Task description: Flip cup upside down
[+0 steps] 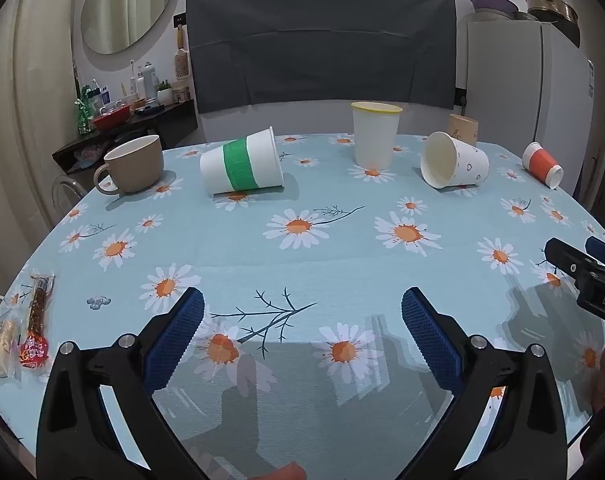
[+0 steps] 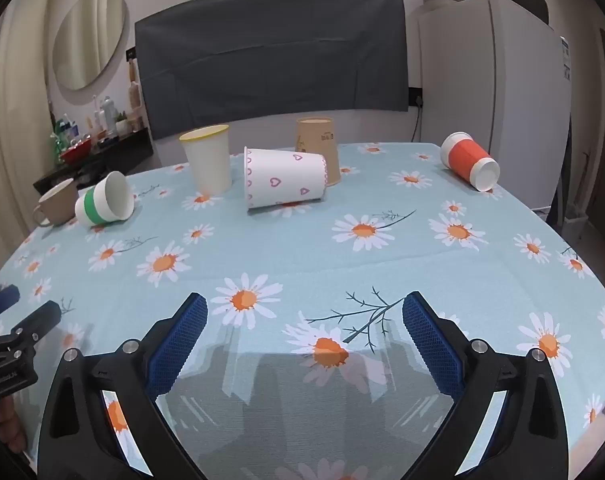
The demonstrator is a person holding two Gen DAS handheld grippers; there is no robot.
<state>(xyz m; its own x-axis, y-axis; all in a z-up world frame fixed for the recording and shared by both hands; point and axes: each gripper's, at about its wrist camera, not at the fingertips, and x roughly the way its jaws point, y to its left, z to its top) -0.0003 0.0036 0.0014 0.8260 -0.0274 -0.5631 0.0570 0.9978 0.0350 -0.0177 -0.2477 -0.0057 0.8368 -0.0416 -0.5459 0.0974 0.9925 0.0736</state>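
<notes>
- Left gripper (image 1: 302, 312) is hanging low over the near part of the table (image 1: 342, 272), jaws spread wide, gripping nothing.
- Right gripper (image 2: 304, 314) is likewise gaping, empty, above the daisy tablecloth (image 2: 382, 264).
- Six cups are sitting along the far side, well apart from both grippers.
- Green-banded cup (image 1: 242, 166) is lying on its side beside the tan mug (image 1: 132, 166).
- Yellow-rimmed cup (image 1: 375, 136) is standing upright, mouth up.
- Heart-print cup (image 2: 285, 178) is lying on its side, just in front of the brown cup (image 2: 317, 146), which is standing mouth down.
- Red-banded cup (image 2: 469, 161) is lying on its side near the far right edge.
- Snack packets (image 1: 18, 332) are lying at the near left edge.
</notes>
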